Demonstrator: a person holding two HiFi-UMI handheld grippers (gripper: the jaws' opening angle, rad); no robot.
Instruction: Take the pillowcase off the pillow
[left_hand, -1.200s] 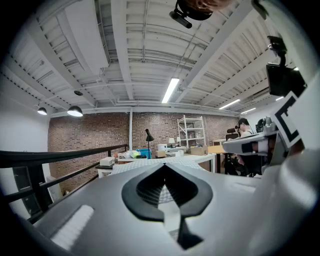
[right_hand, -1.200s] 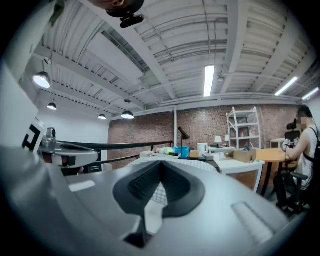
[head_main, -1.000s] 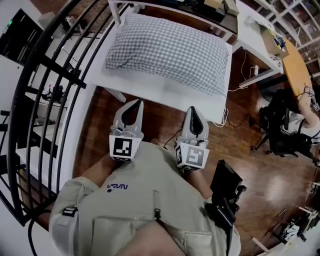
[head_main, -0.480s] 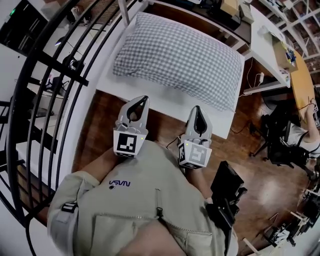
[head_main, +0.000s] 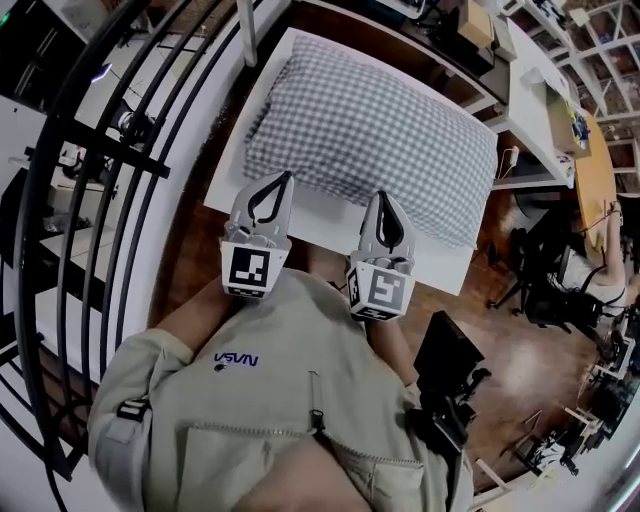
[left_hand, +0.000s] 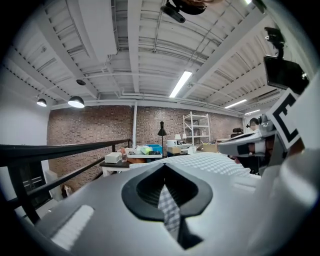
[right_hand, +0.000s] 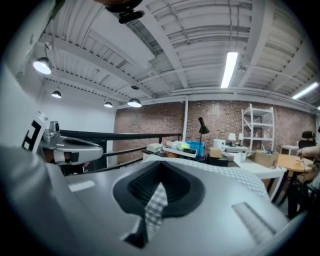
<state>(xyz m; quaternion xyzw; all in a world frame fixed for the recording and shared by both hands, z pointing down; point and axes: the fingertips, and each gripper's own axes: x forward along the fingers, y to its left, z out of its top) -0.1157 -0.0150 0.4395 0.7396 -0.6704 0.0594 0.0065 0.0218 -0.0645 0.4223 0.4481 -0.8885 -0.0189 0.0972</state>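
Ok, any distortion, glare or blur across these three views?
Head view: fisheye bows the black railing; the checked pillow is sharp. Left gripper view: dark rounded corners, ceiling strip light blown out. Right gripper view: same vignette, strip light equally bright.

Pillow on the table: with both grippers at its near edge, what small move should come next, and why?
Probably open both jaws. The left gripper and right gripper are shut and empty, tips at the near edge of the pillow, so neither can pinch the checked pillowcase yet.
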